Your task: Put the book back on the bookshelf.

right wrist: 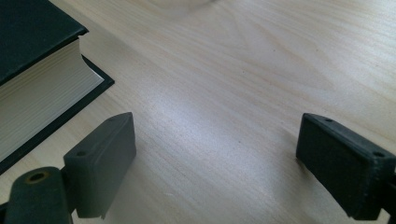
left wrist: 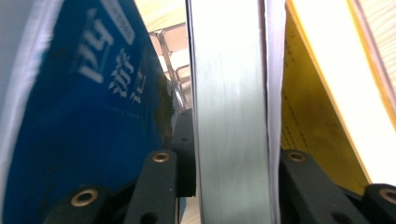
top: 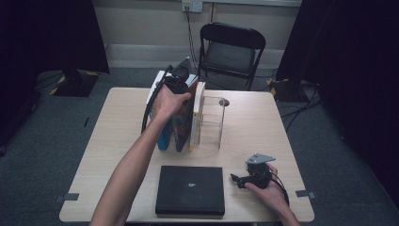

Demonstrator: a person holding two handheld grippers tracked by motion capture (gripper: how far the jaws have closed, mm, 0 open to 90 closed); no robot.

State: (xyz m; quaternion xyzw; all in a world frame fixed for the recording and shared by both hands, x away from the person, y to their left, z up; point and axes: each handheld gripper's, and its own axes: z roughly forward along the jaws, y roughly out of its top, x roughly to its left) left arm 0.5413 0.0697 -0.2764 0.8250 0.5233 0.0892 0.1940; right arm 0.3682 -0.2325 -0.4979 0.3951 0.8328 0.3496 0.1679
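While I stand at the table, findings are as follows.

Left gripper: my left gripper (top: 176, 80) is up at the top edge of the row of books in the high view; its jaws are clamped on the middle book (left wrist: 231, 112), one pad on each face, as the left gripper view shows.

Middle book: upright, with a dark patterned cover (top: 181, 125), standing between the blue book (left wrist: 88, 112) and the yellow book (left wrist: 317, 135).

Blue book: leans just beside the gripped book on one side; white characters on its cover.

Yellow book: stands on the other side, close against the gripped book.

Clear stand: a transparent holder (top: 212, 120) stands on the table just beside the yellow book, toward the right in the high view.

Right gripper: my right gripper (top: 242, 180) rests low over the table (top: 263, 127) near the front right; its jaws stand well apart with bare wood between them.

Black book: lies flat (top: 190, 189) at the front edge, closed, just beside the right gripper.

Chair: a dark folding chair (top: 230, 52) stands beyond the table's far edge.
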